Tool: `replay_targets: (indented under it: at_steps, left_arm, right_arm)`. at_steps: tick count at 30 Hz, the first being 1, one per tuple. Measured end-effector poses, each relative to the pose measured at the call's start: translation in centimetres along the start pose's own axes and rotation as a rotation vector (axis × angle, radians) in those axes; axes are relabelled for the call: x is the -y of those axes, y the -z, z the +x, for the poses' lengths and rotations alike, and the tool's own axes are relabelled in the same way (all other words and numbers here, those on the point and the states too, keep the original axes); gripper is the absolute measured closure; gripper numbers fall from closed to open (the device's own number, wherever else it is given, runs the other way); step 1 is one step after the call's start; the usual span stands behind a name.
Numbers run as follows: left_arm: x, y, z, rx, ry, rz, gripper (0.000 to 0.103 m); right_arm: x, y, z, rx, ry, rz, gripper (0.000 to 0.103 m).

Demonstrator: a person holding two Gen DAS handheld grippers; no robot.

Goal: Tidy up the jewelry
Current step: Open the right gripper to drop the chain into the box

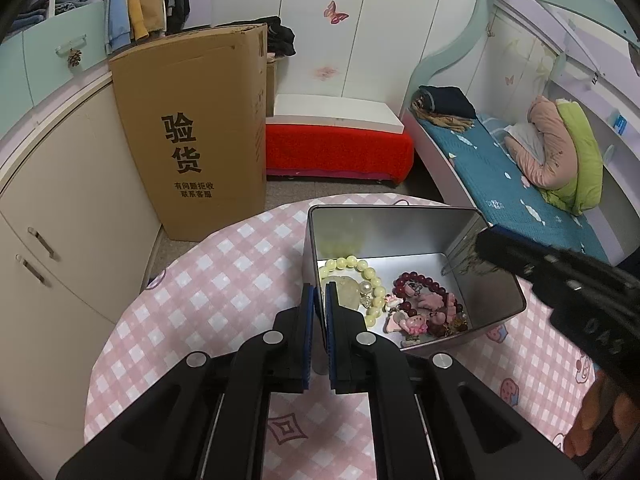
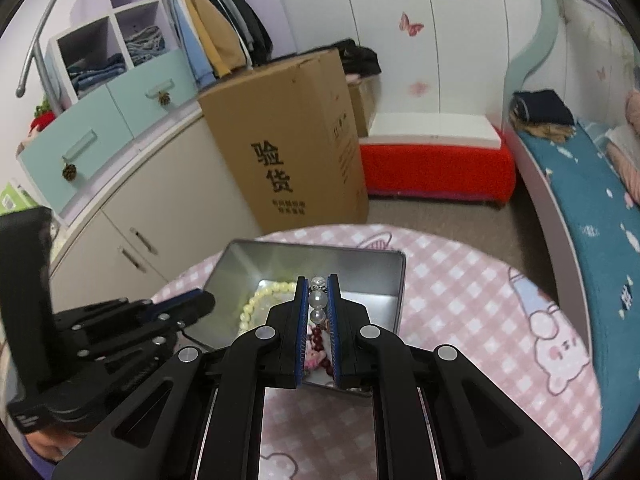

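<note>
While the round tabletop [image 1: 200,280] under its pink checked cloth carries nothing loose that I can see, the open metal tin [image 1: 400,224] on it already holds most of the jewelry: a pale yellow bead bracelet [image 1: 360,266], a dark red bead bracelet [image 1: 416,282] and pink charms [image 1: 432,304]. Above the tin, the right gripper [image 2: 318,292] has its jaws nearly closed on a clear bead strand [image 2: 318,298], seemingly the last piece left to drop in. At the tin's near-left wall, the left gripper [image 1: 319,292] pinches the rim.

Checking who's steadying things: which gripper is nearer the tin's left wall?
Left. The left gripper clamps the tin wall; the right gripper holds a pearl strand over the tin's middle.
</note>
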State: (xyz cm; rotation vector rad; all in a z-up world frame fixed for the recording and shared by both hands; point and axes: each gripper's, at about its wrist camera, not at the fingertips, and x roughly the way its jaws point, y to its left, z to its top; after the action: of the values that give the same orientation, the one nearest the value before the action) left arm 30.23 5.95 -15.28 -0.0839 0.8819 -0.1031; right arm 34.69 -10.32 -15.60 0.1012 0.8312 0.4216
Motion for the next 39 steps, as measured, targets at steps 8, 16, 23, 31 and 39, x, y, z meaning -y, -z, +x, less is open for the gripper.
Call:
replay_targets:
  at_steps: [8,16,23,31,39]
  left_arm:
    - [0.0,-0.1,-0.1,0.001,-0.004,0.003,0.099]
    - [0.0,-0.1,-0.1,0.001,-0.005,0.003,0.099]
    - [-0.2,-0.2,-0.2,0.002,-0.008,0.007,0.099]
    - [-0.2,-0.3,-0.3,0.001,-0.010,0.007,0.099]
    - [-0.5,-0.3,-0.4,0.008,-0.014,0.003,0.099]
  right_arm:
    - [0.3,0.7,1.3,-0.032,0.003,0.014,0.093]
    - [0.6,0.8,1.6,-0.035,-0.001,0.025,0.093]
    - [0.9,0.8,1.2,-0.022,-0.001,0.030,0.092]
    - [0.8,0.7,0.3,-0.004,-0.005,0.032,0.090]
    - [0.8,0.8,-1.3,0.022,0.010,0.041,0.066]
